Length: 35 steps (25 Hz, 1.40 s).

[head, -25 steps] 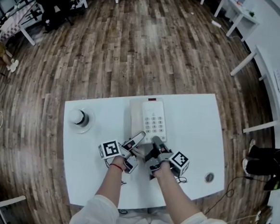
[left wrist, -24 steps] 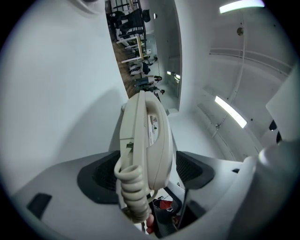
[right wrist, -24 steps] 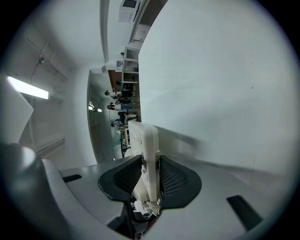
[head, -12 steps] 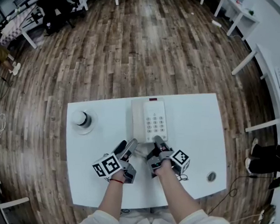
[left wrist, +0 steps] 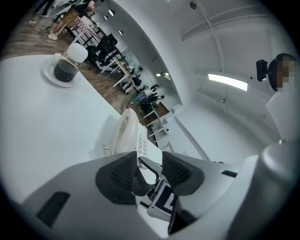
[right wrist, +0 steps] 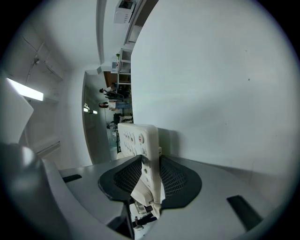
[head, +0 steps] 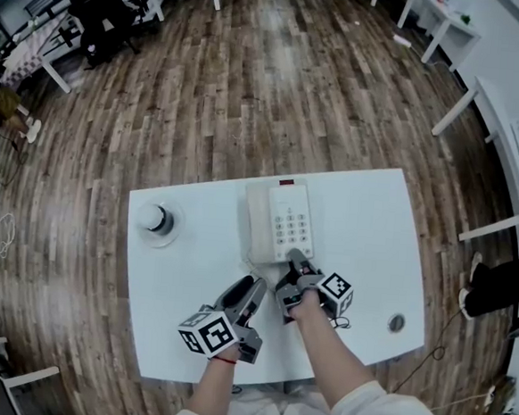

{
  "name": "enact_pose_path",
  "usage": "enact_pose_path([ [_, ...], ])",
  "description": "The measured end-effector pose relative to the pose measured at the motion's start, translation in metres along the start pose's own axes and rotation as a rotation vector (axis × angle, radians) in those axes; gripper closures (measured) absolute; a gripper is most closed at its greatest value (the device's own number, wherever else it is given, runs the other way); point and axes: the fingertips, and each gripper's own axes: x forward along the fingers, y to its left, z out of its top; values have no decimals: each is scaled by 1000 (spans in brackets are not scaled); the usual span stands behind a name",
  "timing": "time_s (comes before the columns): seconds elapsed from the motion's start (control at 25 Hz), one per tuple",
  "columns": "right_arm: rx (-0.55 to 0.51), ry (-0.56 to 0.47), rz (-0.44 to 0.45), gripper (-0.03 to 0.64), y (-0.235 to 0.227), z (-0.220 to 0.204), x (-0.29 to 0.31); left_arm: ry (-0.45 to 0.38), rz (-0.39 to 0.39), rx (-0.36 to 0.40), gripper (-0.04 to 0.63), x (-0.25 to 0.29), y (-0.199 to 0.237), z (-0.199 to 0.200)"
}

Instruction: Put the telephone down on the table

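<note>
The cream telephone [head: 279, 220] lies flat on the white table [head: 365, 228], handset on its left, keypad on its right. My right gripper [head: 297, 262] is shut on the telephone's near edge; in the right gripper view the telephone [right wrist: 138, 139] stands pinched between both pads of that gripper [right wrist: 151, 165]. My left gripper [head: 247, 289] hovers near the table's front, a little back from the telephone. Its jaws are closing with nothing between them. In the left gripper view, past that gripper [left wrist: 149, 160], I see the telephone [left wrist: 125, 135] and its coiled cord [left wrist: 106, 149].
A dark jar with a white lid [head: 155, 220] sits on a saucer at the table's left, also shown as the jar [left wrist: 66, 64] in the left gripper view. A round grommet [head: 396, 323] marks the right front corner. Wooden floor surrounds the table; other white desks [head: 498, 131] stand to the right.
My left gripper has drawn back from the telephone's near left corner toward the table's front edge, and its jaws have narrowed. The right gripper stays on the telephone.
</note>
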Motion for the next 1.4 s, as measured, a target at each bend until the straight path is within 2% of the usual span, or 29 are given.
enact_pose_path([
  [0.16, 7, -1, 1, 479, -1, 0, 1, 13, -31, 9, 522, 3, -9, -8],
  [0.28, 10, -5, -13, 480, -3, 1, 2, 27, -28, 26, 574, 2, -13, -10],
  [0.68, 24, -24, -24, 479, -8, 4, 4, 44, -63, 25, 580, -3, -17, -21],
  [0.92, 33, -24, -25, 479, -9, 4, 6, 55, -56, 27, 581, -7, -15, -24],
  [1.4, 29, -45, -81, 462, -8, 6, 0, 59, -65, 34, 583, -6, -22, -25],
])
